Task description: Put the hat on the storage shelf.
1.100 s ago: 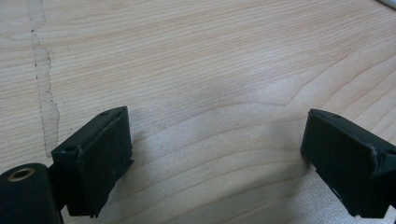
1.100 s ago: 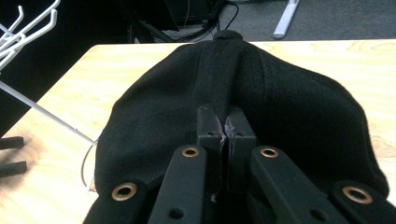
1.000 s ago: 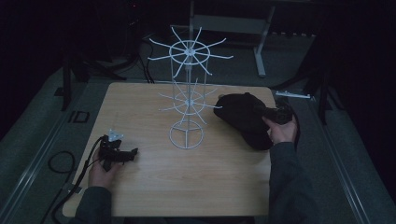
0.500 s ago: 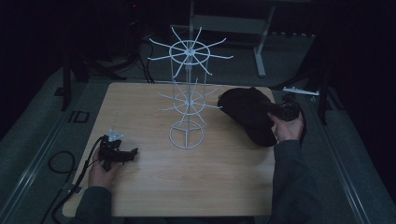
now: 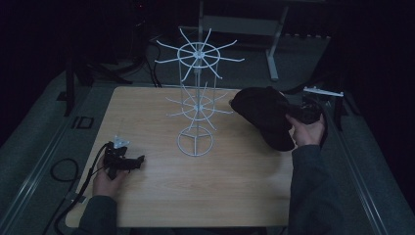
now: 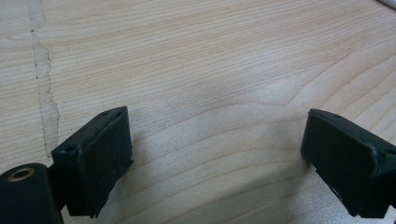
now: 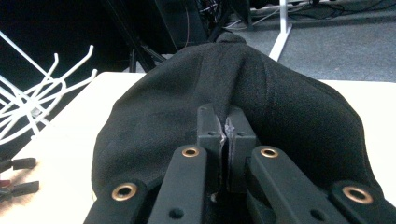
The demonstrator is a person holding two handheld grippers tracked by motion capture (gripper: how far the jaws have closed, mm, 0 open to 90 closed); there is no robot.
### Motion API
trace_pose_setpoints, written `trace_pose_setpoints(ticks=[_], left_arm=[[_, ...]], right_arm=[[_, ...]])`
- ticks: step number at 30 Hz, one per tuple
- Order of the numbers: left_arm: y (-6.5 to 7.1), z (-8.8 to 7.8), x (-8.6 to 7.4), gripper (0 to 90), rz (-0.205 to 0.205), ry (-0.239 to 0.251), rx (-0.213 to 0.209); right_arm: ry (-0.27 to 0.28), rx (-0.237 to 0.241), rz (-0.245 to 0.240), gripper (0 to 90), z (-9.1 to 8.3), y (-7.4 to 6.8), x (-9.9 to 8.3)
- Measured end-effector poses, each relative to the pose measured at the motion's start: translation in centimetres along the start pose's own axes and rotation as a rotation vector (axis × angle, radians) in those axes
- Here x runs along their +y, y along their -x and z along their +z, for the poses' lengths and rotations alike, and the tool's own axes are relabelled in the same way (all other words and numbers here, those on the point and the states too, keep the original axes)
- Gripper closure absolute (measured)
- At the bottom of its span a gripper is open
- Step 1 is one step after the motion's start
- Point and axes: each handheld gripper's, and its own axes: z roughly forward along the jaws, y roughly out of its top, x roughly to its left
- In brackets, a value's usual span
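Observation:
A black cap [image 5: 264, 115] hangs just above the right side of the wooden table [image 5: 235, 196], pinched by my right gripper [image 5: 299, 113]. In the right gripper view the jaws are pressed together on a fold of the cap's fabric [image 7: 261, 98], and my right gripper [image 7: 227, 130] is shut on it. A white wire hook rack [image 5: 195, 98] stands at the table's middle, left of the cap. My left gripper [image 5: 137, 162] rests near the front left of the table. Its jaws stand wide apart over bare wood in the left gripper view, so my left gripper [image 6: 215, 154] is open.
The rack's round base [image 5: 195, 143] sits on the table centre, with two tiers of hooks spreading outward above it. A cable [image 5: 63, 171] trails off the left edge. A table leg frame [image 5: 274, 54] and dark floor lie beyond the far edge.
The right hand has lifted the cap slightly and drawn it a little to the right. The left hand and its gripper have kept still.

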Motion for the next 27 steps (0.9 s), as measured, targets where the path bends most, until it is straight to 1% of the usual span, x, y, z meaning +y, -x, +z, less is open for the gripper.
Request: trace_pose_setpoints(ticks=[2, 13, 18, 22, 27], left_arm=[[0.0, 0.0, 0.0, 9.6, 0.0, 0.0, 0.0], [0.0, 0.0, 0.0, 9.6, 0.001, 0.0, 0.001], [0.0, 0.0, 0.0, 9.6, 0.001, 0.0, 0.001], [0.0, 0.0, 0.0, 9.6, 0.001, 0.0, 0.0], [0.0, 0.0, 0.0, 9.6, 0.0, 0.001, 0.0]], right_arm=[[0.003, 0.001, -0.007, 87.3, -0.2, -0.1, 0.2], [0.022, 0.024, -0.01, 87.3, -1.0, -0.7, 1.4], [0.044, 0.04, -0.013, 87.2, -1.6, -1.0, 2.4], [0.057, 0.062, -0.009, 87.2, -2.1, -1.3, 3.1], [0.072, 0.072, -0.01, 87.2, -2.6, -1.5, 3.9]])
